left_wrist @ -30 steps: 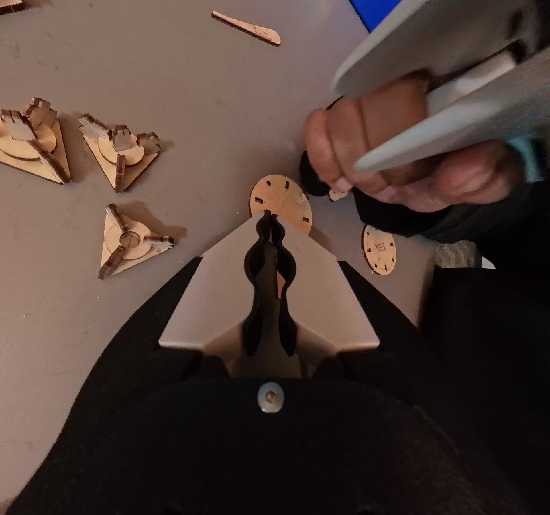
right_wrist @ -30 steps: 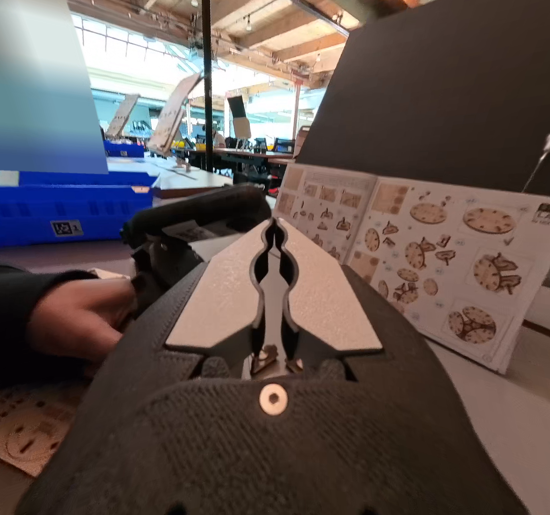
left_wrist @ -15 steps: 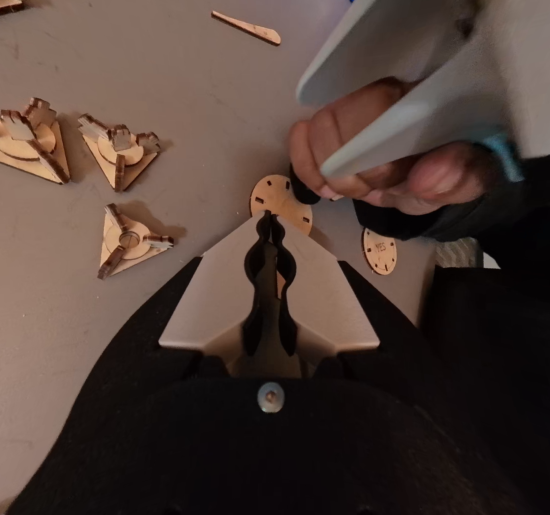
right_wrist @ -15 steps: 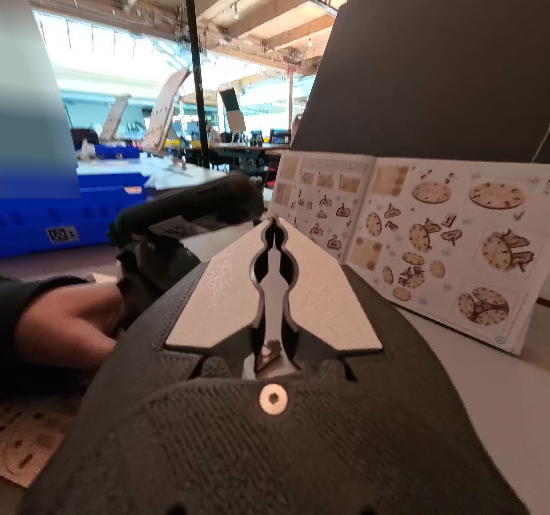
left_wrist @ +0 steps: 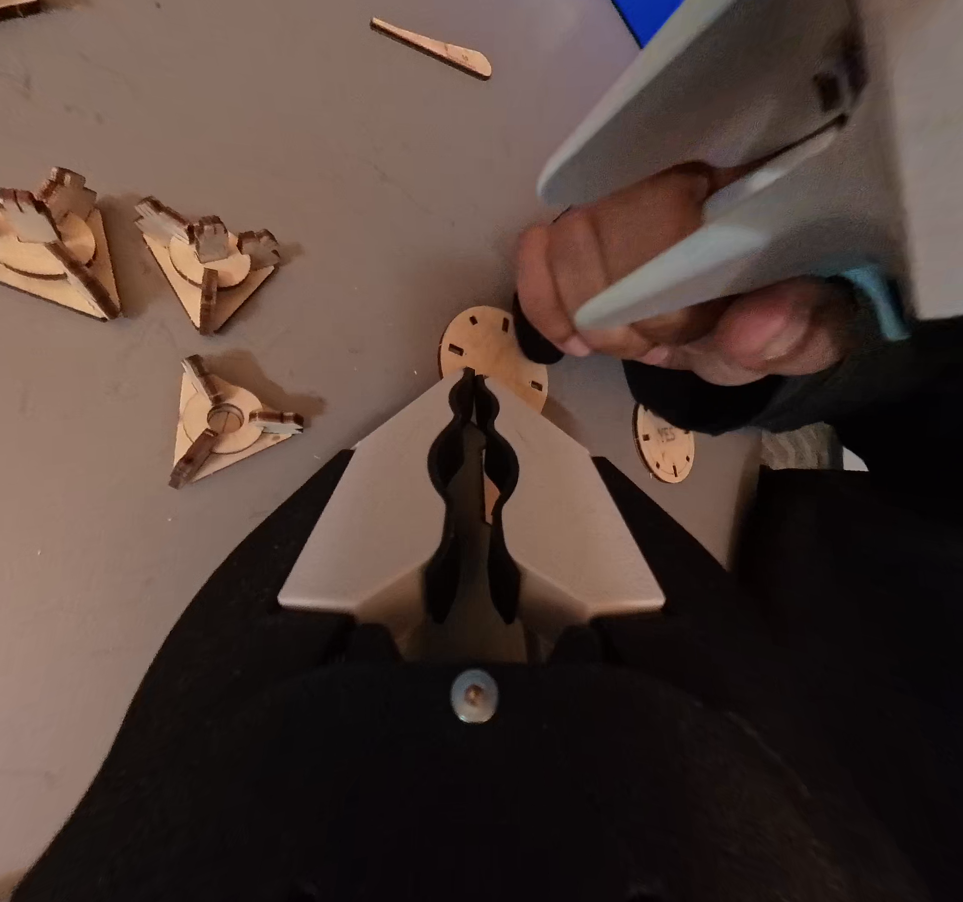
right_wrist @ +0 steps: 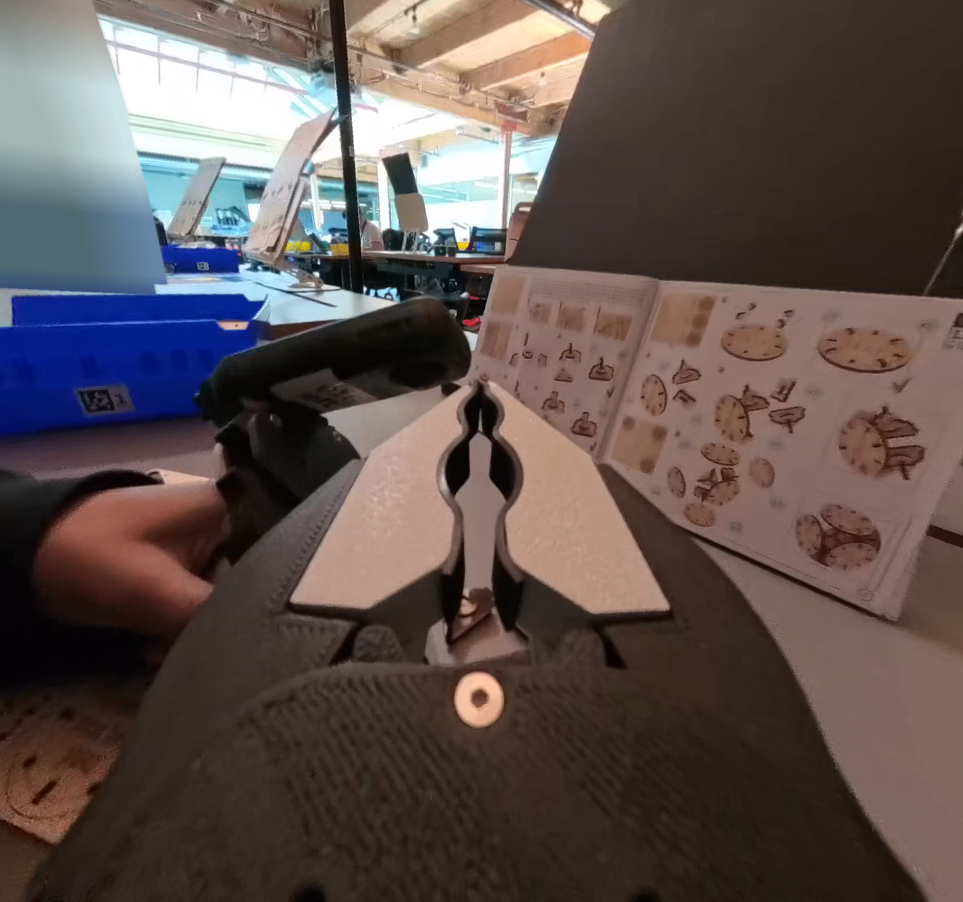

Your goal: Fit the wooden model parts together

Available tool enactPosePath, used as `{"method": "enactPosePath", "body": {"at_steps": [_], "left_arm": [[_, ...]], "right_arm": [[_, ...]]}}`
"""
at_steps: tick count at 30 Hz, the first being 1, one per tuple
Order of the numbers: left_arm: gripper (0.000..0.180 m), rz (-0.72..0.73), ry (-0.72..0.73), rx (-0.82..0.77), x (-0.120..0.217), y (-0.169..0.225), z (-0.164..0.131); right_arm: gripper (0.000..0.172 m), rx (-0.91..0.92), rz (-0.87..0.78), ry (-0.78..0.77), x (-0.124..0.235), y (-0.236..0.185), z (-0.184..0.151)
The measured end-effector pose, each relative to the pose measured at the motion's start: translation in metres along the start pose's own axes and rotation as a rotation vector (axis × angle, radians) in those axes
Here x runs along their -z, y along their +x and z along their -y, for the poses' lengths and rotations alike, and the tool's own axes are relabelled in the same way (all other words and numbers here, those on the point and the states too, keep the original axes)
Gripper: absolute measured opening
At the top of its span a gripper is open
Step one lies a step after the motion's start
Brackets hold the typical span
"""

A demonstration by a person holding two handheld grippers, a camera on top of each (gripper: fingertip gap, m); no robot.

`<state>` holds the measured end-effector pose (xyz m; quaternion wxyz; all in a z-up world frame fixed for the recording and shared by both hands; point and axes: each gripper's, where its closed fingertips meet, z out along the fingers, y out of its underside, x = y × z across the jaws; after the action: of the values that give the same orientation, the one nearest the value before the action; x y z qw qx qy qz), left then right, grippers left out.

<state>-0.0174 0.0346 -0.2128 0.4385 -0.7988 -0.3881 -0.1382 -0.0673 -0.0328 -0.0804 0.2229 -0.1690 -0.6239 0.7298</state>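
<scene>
In the left wrist view my left gripper is shut, its tips resting over the near edge of a round wooden disc with slots that lies flat on the grey table. I see nothing between its pads. A hand holds the right gripper's grey body just right of the disc, and a black handle end overlaps the disc's rim. In the right wrist view my right gripper is shut and level, pointing at an open instruction booklet. The left gripper's black body is to its left.
Three triangular wooden assemblies stand left of the disc. A smaller disc lies to the right, and a wooden stick lies farther off. A blue bin and a black board stand behind. A wooden sheet lies near left.
The hand with the right gripper has shifted a little left, so the handle end now overlaps the disc's rim. The right view has swung slightly. My left gripper has not moved. Both stay shut.
</scene>
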Motion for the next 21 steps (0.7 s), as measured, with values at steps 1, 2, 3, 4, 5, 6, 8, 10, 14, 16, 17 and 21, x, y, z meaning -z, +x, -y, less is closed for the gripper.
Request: {"method": "enactPosePath", "body": {"at_steps": [1, 2, 3, 4, 5, 6, 8, 10, 14, 16, 17, 21], "left_arm": [[0.0, 0.002, 0.0, -0.002, 0.0, 0.0, 0.0], [0.0, 0.0, 0.0, 0.0, 0.0, 0.0, 0.0], [0.0, -0.003, 0.0, 0.004, 0.0, 0.0, 0.0], [0.0, -0.006, 0.0, 0.006, 0.0, 0.0, 0.0], [0.0, -0.005, 0.0, 0.006, 0.0, 0.0, 0.0], [0.0, -0.002, 0.001, 0.005, 0.0, 0.0, 0.0], [0.0, 0.005, 0.001, -0.001, 0.0, 0.0, 0.0], [0.0, 0.009, 0.0, -0.006, 0.0, 0.0, 0.0], [0.0, 0.012, 0.001, -0.006, 0.0, 0.0, 0.0], [0.0, 0.015, 0.0, -0.007, -0.001, 0.001, -0.001], [0.0, 0.015, 0.0, -0.007, -0.001, 0.001, 0.0], [0.0, 0.007, 0.0, 0.002, -0.001, 0.001, -0.001]], "right_arm": [[0.0, -0.007, 0.001, 0.011, -0.001, 0.001, 0.006], [0.0, -0.01, -0.009, 0.044, 0.0, 0.003, 0.018], [0.0, -0.009, -0.019, 0.076, 0.0, 0.005, 0.028], [0.0, -0.009, -0.026, 0.091, -0.001, 0.007, 0.031], [0.0, -0.013, -0.028, 0.07, -0.002, 0.007, 0.022], [0.0, -0.028, -0.015, 0.007, -0.004, 0.006, 0.0], [0.0, -0.024, 0.008, -0.007, -0.004, 0.0, -0.003], [0.0, -0.006, 0.01, 0.024, -0.004, -0.002, 0.009], [0.0, -0.066, -0.008, 0.004, -0.003, 0.002, -0.003], [0.0, -0.027, 0.015, -0.005, -0.003, -0.005, -0.003], [0.0, -0.014, 0.018, 0.006, -0.003, -0.008, 0.002], [0.0, -0.029, -0.035, 0.089, -0.002, 0.006, 0.023]]}}
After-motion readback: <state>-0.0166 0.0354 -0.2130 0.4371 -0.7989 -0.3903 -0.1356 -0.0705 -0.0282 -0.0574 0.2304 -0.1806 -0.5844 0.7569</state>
